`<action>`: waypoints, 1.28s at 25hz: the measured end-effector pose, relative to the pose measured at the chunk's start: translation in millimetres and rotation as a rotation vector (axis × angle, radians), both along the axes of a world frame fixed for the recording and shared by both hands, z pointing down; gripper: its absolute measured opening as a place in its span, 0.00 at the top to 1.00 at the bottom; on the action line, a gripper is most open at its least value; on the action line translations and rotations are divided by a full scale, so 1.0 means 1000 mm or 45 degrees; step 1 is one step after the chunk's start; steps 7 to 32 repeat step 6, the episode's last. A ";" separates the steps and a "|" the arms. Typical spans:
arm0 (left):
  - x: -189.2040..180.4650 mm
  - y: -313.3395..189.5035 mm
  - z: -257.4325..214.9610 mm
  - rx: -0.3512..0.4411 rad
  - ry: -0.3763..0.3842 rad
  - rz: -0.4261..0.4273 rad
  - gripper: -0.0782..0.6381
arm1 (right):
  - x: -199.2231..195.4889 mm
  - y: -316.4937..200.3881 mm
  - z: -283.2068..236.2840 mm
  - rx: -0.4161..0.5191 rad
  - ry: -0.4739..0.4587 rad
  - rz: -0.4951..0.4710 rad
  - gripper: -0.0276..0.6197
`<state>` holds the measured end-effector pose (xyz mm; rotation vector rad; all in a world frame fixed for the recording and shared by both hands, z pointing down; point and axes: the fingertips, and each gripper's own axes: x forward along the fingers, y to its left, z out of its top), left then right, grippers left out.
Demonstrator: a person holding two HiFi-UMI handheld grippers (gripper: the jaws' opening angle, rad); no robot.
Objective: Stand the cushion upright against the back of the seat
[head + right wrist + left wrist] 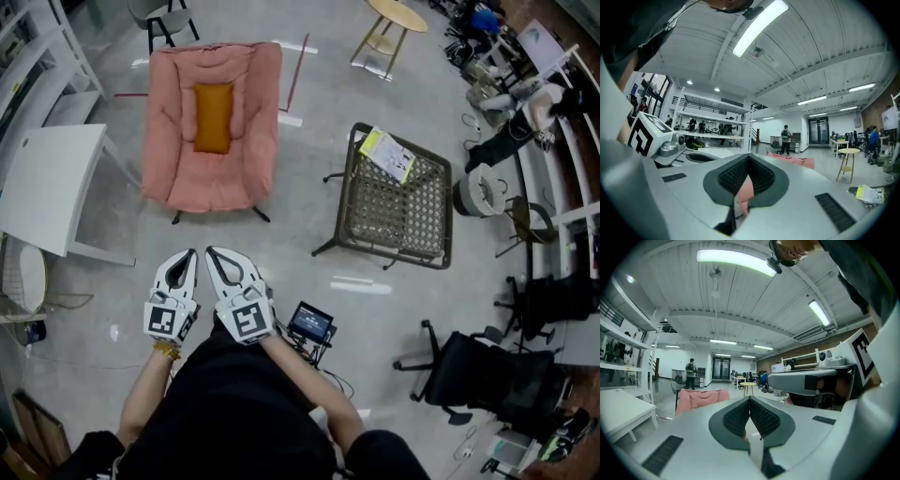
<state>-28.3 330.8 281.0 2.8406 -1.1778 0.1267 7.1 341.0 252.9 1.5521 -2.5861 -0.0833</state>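
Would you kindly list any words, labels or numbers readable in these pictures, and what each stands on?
No text is readable.
Leaflet on the wicker chair: print too small.
Screen by the person's arm: blurred.
Left cube and right cube: square patterns, no letters.

Grey polished floor (pixel 309 253); white table (pixel 47 183) left, woven wicker chair (pixel 398 202) right, black office chair (pixel 487 370) nearer; strip light (pixel 733 259) on white ceiling (pixel 740 296).
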 end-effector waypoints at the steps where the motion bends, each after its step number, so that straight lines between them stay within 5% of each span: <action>1: -0.001 0.001 0.004 -0.002 0.004 0.006 0.87 | 0.000 0.000 0.001 -0.002 0.002 0.001 0.94; 6: 0.001 0.016 0.015 -0.067 -0.037 0.028 0.87 | 0.002 0.013 0.004 -0.030 0.015 0.018 0.93; 32: 0.001 0.016 0.015 -0.067 -0.037 0.028 0.87 | 0.002 0.013 0.004 -0.030 0.015 0.018 0.93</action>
